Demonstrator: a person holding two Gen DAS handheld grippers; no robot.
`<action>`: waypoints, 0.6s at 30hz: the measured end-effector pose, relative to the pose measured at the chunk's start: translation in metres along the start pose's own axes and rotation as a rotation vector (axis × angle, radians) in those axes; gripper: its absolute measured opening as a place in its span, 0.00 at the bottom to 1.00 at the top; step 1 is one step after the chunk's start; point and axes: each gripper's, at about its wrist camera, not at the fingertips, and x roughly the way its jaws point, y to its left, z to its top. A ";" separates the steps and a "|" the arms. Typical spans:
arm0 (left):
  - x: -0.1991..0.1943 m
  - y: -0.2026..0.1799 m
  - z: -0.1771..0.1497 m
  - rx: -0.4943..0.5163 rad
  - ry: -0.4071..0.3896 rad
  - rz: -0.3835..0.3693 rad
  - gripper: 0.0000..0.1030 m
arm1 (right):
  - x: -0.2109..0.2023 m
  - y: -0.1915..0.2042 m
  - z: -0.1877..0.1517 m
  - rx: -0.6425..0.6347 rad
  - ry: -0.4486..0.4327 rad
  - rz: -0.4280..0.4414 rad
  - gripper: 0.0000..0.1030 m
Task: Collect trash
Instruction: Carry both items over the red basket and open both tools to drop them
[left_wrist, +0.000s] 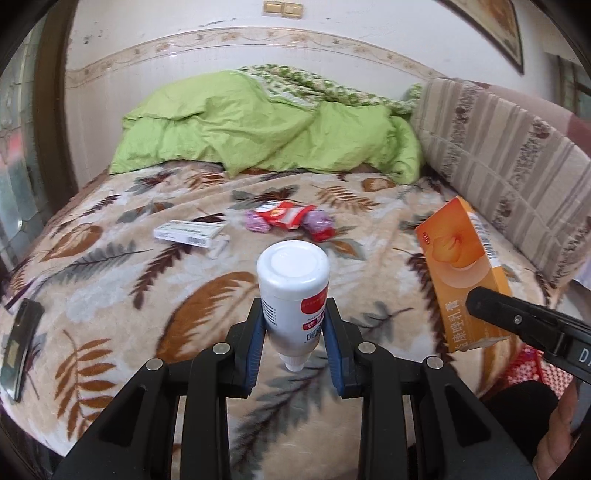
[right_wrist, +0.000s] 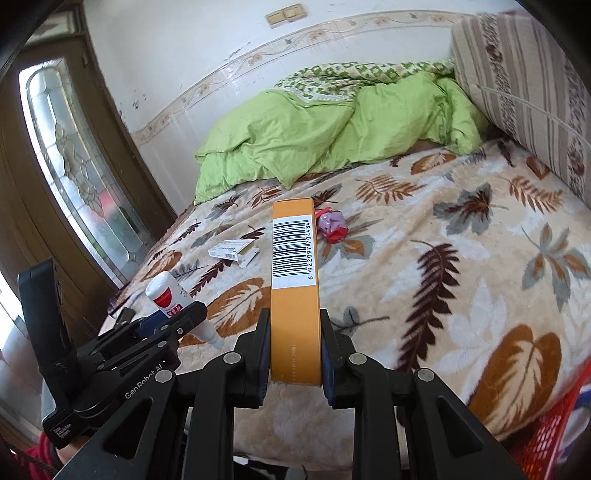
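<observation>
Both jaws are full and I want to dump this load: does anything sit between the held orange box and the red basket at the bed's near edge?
Nothing visible does. The orange box, clamped in the right gripper, hangs above bare blanket; the red basket shows only partly at the lower right, its inside unseen.

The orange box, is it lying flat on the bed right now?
No, the orange box is clamped upright between the right gripper's jaws, lifted above the blanket.
</observation>
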 end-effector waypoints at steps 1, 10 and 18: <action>-0.003 -0.007 0.000 0.014 -0.002 -0.020 0.28 | -0.008 -0.004 -0.002 0.012 -0.006 -0.002 0.23; -0.017 -0.085 0.007 0.103 0.044 -0.266 0.28 | -0.104 -0.077 -0.021 0.180 -0.092 -0.123 0.23; -0.020 -0.189 0.010 0.226 0.123 -0.523 0.28 | -0.194 -0.157 -0.046 0.343 -0.194 -0.329 0.23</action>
